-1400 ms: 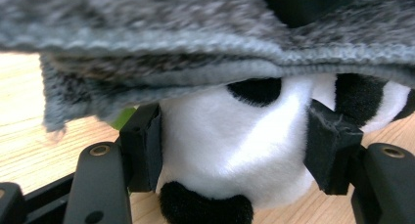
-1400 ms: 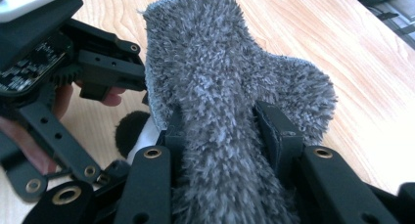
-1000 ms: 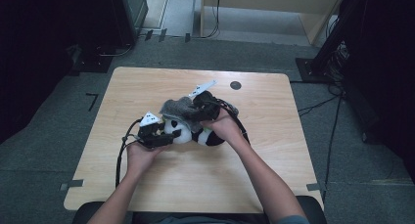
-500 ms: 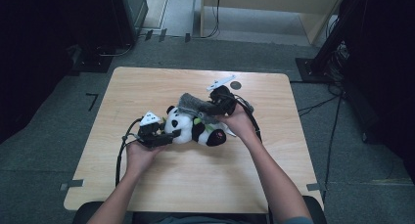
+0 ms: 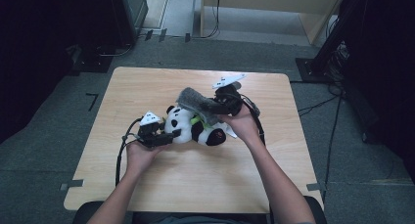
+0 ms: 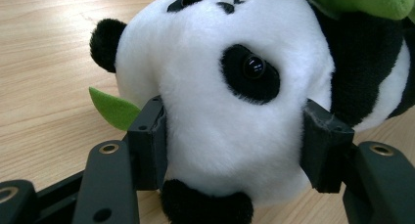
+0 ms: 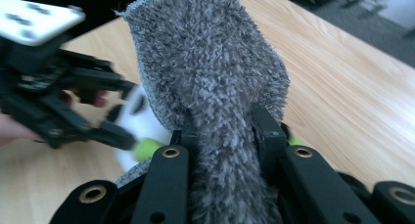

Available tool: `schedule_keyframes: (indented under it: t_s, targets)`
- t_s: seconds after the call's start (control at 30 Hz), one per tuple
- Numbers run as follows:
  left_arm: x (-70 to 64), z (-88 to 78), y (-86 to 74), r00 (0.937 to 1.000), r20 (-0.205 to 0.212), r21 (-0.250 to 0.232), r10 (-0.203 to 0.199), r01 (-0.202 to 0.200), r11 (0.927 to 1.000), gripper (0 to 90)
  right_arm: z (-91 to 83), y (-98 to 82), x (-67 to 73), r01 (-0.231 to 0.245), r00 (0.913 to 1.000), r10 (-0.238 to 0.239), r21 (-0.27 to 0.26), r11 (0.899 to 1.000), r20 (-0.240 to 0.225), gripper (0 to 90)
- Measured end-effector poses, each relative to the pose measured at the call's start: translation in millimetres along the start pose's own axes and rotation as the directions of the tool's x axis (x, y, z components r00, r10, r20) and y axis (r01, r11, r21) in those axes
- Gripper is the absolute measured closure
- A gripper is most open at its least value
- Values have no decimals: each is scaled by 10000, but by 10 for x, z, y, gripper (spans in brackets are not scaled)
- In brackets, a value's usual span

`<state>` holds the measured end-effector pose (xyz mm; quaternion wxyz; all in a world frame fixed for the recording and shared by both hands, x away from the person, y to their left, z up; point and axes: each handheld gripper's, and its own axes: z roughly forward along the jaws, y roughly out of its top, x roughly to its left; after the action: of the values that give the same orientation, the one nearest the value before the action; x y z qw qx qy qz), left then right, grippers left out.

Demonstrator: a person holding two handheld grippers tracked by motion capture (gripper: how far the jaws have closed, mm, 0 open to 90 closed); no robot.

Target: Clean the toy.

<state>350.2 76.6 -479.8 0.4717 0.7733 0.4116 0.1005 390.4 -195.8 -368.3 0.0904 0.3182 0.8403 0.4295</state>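
A black and white plush panda (image 5: 193,128) lies on its side at the middle of the wooden table (image 5: 122,87), with a green leaf (image 6: 115,109) by its head. My left gripper (image 5: 164,136) is shut on the panda's head (image 6: 230,111), one jaw on each side. My right gripper (image 5: 215,106) is shut on a fuzzy grey cloth (image 5: 195,102), held just above the panda's body. In the right gripper view the grey cloth (image 7: 215,87) rises from between the jaws, and the left gripper (image 7: 54,97) shows behind it.
A black cable (image 5: 120,153) trails from the left gripper toward the table's front edge. Dark equipment stands (image 5: 333,53) and cables lie on the grey floor around the table. A wooden cabinet (image 5: 274,9) stands behind it.
The right gripper has carried the grey cloth to the right and up off the panda's head, which is now uncovered. The left gripper has stayed on the panda's head.
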Motion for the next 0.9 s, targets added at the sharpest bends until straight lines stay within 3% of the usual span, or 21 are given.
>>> schedule_keyframes:
  t_s: [0.2,0.37,0.47,0.57,0.9]
  targets:
    - [-7,-7,7,10000,-40,57,86,-85,9999,378,164,21,307,492,9979,-485,142,9987,-431,736]
    - [-16,-9,8,10000,-64,40,71,-71,10000,378,402,-33,435,721,9962,-688,630,9954,-538,737]
    - [-10,-9,6,10000,-49,64,87,-87,9999,378,488,-101,440,748,9956,-701,769,9942,-621,737]
    - [-11,-9,1,9998,1,101,178,-178,9998,379,503,-192,453,1063,9930,-1018,757,9914,-606,738]
    - [-3,-11,-3,9999,64,145,133,-134,9998,383,308,-403,397,1056,9885,-988,553,9929,-1141,746]
